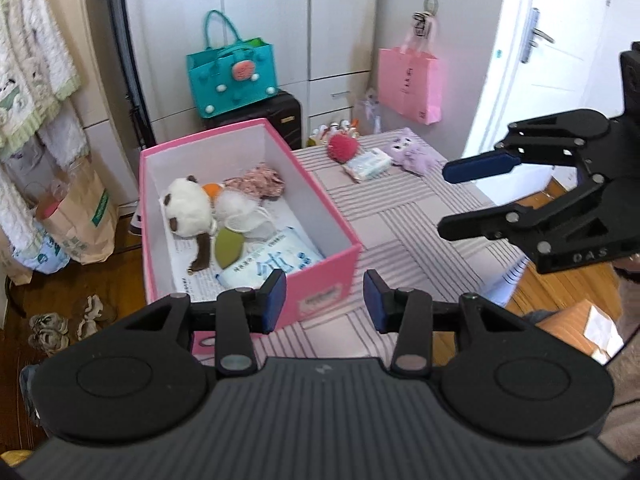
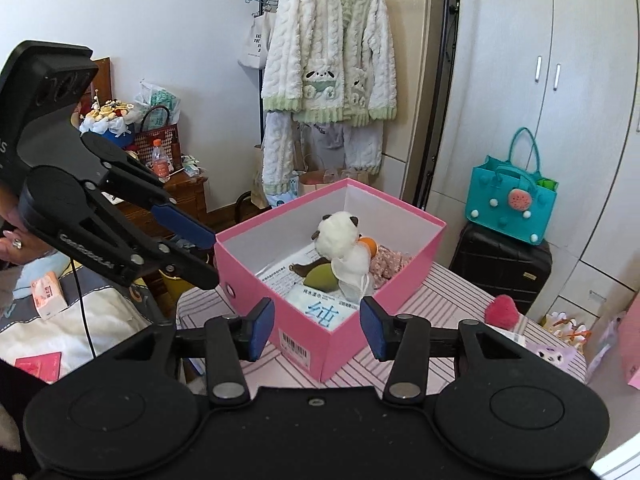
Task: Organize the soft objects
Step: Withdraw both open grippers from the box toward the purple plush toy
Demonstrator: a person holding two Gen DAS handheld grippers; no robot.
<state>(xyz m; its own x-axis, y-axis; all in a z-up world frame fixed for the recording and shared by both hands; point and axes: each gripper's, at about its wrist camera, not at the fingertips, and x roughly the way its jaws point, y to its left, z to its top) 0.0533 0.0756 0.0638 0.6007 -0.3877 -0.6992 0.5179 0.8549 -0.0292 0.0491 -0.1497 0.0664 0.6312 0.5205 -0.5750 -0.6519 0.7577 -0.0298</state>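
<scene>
A pink box (image 1: 320, 268) (image 2: 404, 280) stands open on the striped table (image 1: 400, 216). Inside lie a panda plush (image 1: 188, 208) (image 2: 338, 234), a floral fabric piece (image 1: 256, 180), a white mesh puff (image 1: 244, 210), a green pad (image 1: 229, 242) and a blue tissue pack (image 1: 272, 262) (image 2: 320, 306). On the table beyond the box lie a red plush (image 1: 342, 147) (image 2: 502, 309), a tissue pack (image 1: 368, 165) and a purple owl plush (image 1: 410, 151) (image 2: 554, 352). My left gripper (image 1: 325, 300) is open and empty over the box's near corner. My right gripper (image 2: 317, 328) is open and empty, above the table to the right of the box.
A teal bag (image 1: 232, 76) sits on a black suitcase (image 1: 286, 114) behind the table. A pink bag (image 1: 412, 84) hangs on the wall. A fluffy jacket (image 2: 332, 48) hangs on a rack. Paper bags (image 1: 80, 216) stand on the wooden floor.
</scene>
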